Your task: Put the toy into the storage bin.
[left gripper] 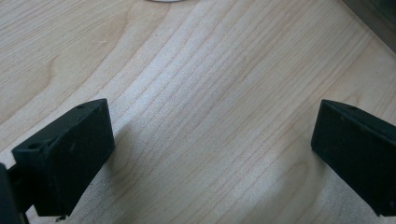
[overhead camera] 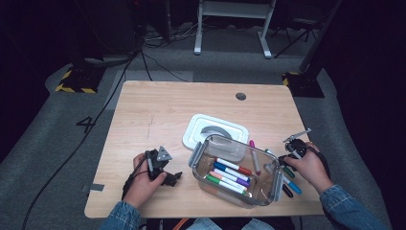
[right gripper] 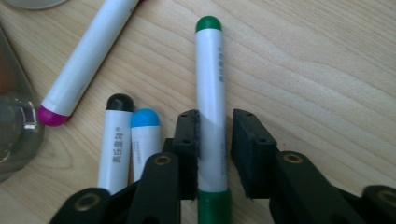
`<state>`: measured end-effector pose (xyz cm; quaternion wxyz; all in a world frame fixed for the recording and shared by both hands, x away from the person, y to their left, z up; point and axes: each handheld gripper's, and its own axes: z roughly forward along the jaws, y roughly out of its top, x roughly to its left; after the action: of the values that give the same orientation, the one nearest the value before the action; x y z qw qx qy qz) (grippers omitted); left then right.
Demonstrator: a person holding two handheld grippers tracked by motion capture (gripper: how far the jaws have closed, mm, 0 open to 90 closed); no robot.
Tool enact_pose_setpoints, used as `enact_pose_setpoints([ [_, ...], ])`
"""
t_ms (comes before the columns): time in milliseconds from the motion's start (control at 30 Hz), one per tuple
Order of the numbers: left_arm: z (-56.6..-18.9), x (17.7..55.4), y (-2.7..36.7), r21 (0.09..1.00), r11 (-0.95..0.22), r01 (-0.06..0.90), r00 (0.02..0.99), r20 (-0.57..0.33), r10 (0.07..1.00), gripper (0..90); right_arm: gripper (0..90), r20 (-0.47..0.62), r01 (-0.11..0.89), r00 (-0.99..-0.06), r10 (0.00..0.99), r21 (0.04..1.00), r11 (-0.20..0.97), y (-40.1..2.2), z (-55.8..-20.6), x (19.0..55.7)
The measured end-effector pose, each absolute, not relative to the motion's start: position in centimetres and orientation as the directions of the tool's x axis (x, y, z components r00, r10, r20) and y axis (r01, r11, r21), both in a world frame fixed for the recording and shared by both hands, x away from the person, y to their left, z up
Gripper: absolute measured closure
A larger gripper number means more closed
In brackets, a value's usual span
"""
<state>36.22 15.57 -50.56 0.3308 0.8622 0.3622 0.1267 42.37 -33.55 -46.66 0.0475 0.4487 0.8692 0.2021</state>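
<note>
Green-capped marker (right gripper: 210, 93) lies flat on the counter (right gripper: 327, 70), just right of the clear box (overhead camera: 234, 175); right gripper (right gripper: 215, 140) straddles its barrel, jaws nearly closed, left pad touching, a sliver of gap at the right; likely pickup for the box; best to close fully and lift level, clear of the black marker (right gripper: 114, 140) and blue marker (right gripper: 144, 140) just beside; high view adds markers in the box, lid (overhead camera: 215, 132) behind; left gripper (left gripper: 210, 154) wide open, empty.
</note>
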Motion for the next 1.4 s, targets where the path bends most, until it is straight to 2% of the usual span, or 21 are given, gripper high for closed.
enact_pose_setpoints([
  [233, -50.6, 36.2, 15.6, 0.662, -0.519, 0.541, 0.706, -0.021, 0.708, 0.0, 76.8, 0.098, 0.768, -0.583, 0.806, 0.389, 0.508, -33.6, -46.4, 42.4],
  [500, -50.6, 36.2, 15.6, 0.662, -0.519, 0.541, 0.705, -0.021, 0.709, 0.0, 76.9, 0.117, 0.767, -0.574, 0.811, 0.423, 0.482, -33.9, -44.3, 42.3],
  [933, -50.6, 36.2, 15.6, 0.662, -0.519, 0.541, 0.706, -0.021, 0.708, 0.0, 76.9, 0.138, 0.725, -0.598, 0.79, 0.513, 0.459, -33.8, -39.0, 42.0],
  [1400, -50.6, 36.2, 15.6, 0.662, -0.519, 0.541, 0.705, -0.021, 0.708, 0.0, 76.9, 0.157, 0.644, -0.677, 0.719, 0.599, 0.476, -31.1, -33.6, 40.7],
])
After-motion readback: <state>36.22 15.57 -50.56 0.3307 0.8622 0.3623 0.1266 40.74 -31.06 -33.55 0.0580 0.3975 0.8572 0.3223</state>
